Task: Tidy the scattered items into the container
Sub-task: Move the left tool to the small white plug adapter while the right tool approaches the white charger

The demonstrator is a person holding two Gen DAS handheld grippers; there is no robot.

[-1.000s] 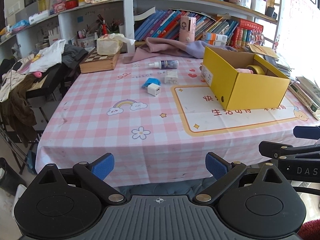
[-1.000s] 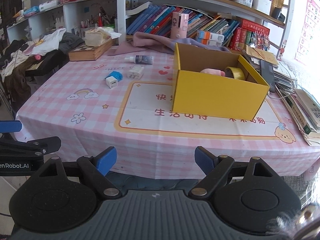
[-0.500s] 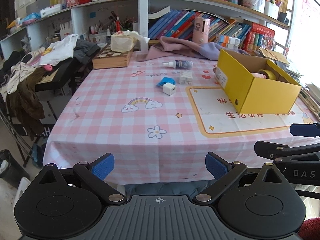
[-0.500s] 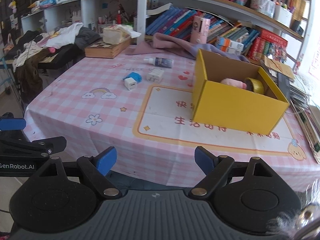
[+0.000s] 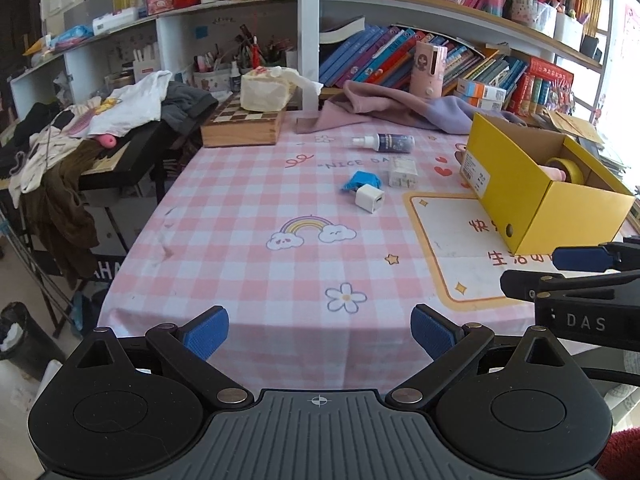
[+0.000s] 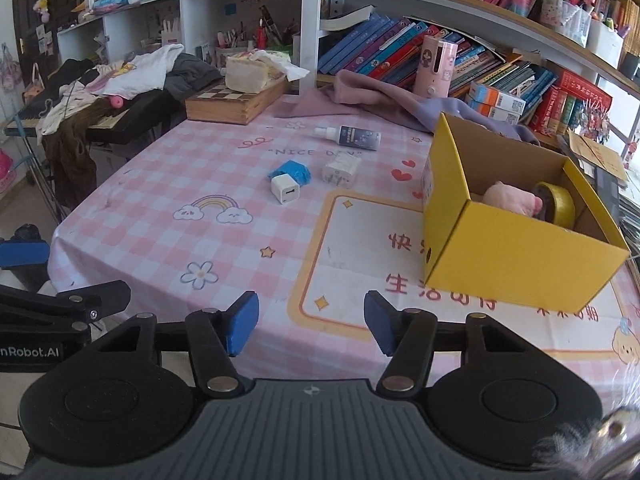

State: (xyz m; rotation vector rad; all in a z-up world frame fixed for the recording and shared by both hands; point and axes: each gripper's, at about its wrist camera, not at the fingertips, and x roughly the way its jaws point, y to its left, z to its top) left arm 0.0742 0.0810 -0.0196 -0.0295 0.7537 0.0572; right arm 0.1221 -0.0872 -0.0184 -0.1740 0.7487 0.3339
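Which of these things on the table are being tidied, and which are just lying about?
For the job: yellow box, white charger cube, blue crumpled item, white plug adapter, spray bottle.

Just lying about: chessboard box, tissue pack, pink cloth.

A lived-in home study is showing here: packed bookshelves are lining the wall beyond the far edge of a table, and clothes are lying heaped past its left edge.

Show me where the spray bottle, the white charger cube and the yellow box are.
spray bottle (image 5: 394, 143), left wrist view, dark body.
white charger cube (image 6: 285, 189), right wrist view, front face.
yellow box (image 6: 516, 258), right wrist view, near wall.
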